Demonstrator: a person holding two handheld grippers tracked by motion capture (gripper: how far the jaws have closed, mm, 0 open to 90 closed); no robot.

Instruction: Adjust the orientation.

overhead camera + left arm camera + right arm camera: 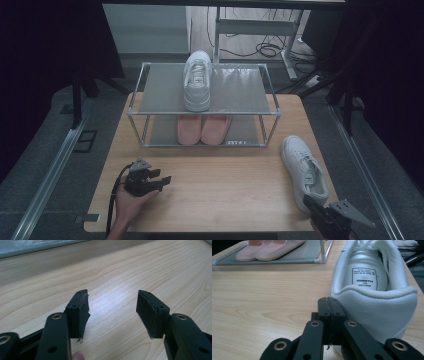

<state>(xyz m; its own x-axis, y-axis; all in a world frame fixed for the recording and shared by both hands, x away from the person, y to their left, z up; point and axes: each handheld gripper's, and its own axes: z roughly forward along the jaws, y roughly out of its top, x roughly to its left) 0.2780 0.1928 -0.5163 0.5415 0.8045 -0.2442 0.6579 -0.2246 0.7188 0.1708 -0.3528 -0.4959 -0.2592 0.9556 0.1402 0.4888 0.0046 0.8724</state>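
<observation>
Right gripper view showed the right hand-held gripper closed and empty at the white sneaker's heel on the table; it needed opening wide to clasp the heel collar squarely.

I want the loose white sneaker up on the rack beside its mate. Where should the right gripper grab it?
Take the white sneaker by its heel collar, coming from behind the heel. The padded rim stands up around the open mouth, so one jaw probably fits inside, one outside. The right gripper, shut beside the heel, must open first.

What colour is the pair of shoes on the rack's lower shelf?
Pale pink. The pair of flat pink shoes shows best in the high view, side by side.
</observation>
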